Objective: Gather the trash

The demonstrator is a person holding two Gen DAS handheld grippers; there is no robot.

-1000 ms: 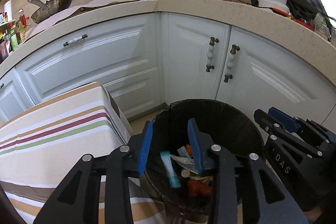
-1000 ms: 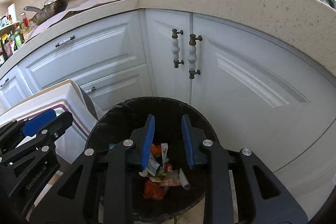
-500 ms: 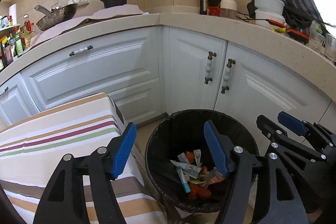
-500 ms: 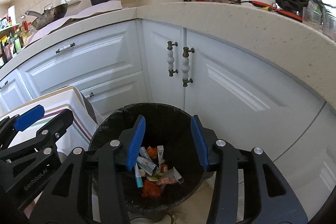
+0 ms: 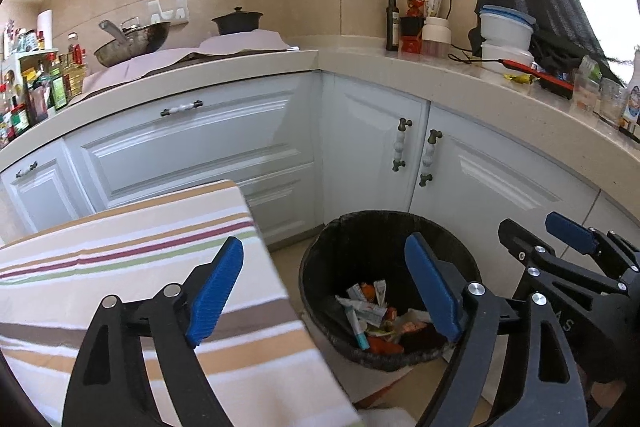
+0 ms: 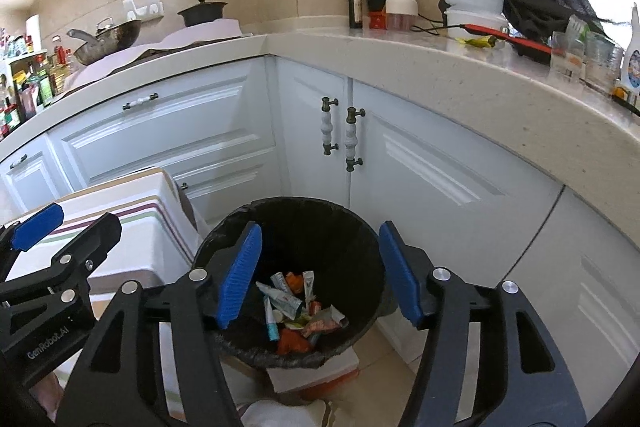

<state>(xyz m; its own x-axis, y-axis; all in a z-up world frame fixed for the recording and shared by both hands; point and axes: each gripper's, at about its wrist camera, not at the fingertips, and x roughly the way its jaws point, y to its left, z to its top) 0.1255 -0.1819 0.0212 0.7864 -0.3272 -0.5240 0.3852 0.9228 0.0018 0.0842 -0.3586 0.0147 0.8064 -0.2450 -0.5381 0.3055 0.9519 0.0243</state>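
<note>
Above black bin [image 6: 372, 259]: left gripper [image 5: 330, 287] and right gripper [image 6: 320, 273] both empty, jaws opening. Trash [image 6: 296, 307] lying inside bin. Striped cloth [image 5: 120, 247] beside bin.

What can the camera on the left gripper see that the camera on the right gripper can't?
Only the left wrist view shows the wide top of the striped cloth and the right gripper from the side.

Only the right wrist view shows the white and orange thing under the bin, and the left gripper from the side.

Both show the black bin with wrappers and a small tube inside, the white cupboards and the counter. Both grippers' jaws are opening, with nothing between them.
</note>
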